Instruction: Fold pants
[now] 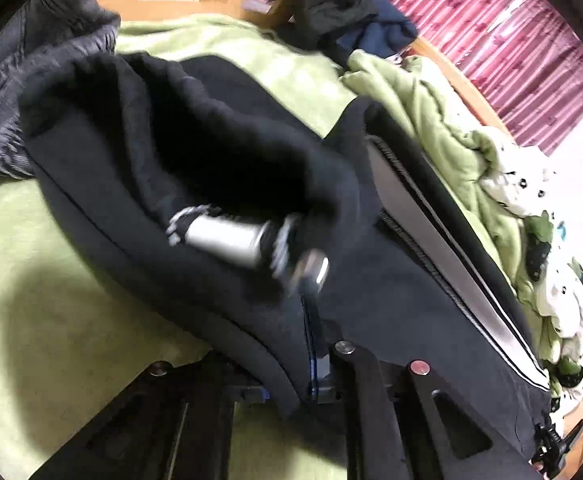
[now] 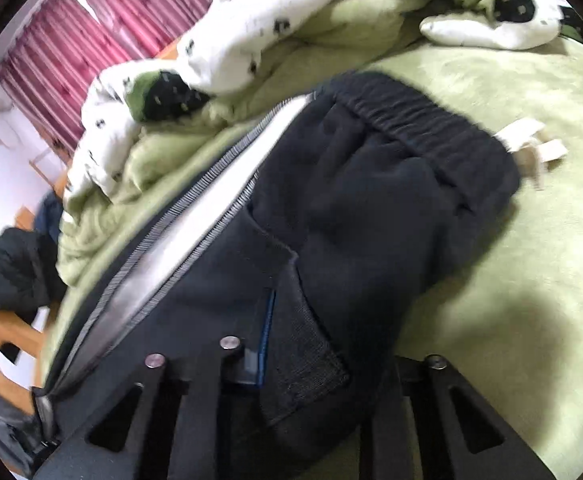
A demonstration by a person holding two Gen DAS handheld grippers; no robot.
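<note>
Black pants (image 1: pixel 219 152) with a white side stripe (image 1: pixel 431 232) lie on a green bedspread (image 1: pixel 31 280). In the left wrist view my left gripper (image 1: pixel 311 384) is shut on a fold of the black fabric, which drapes over its fingers; a grey and white drawstring tip (image 1: pixel 227 236) hangs across the cloth. In the right wrist view my right gripper (image 2: pixel 291 380) is shut on the pants (image 2: pixel 371 216) below the elastic waistband (image 2: pixel 411 120), by the white stripe (image 2: pixel 211 216). A white drawstring end (image 2: pixel 531 148) lies past the waistband.
A rumpled green and white duvet (image 2: pixel 227 48) lies along the far side of the bed. Dark clothes (image 1: pixel 343 0) are piled by the wooden bed frame (image 1: pixel 179 8). A grey garment (image 1: pixel 23 80) lies at the left. Pink curtains (image 1: pixel 503 40) hang behind.
</note>
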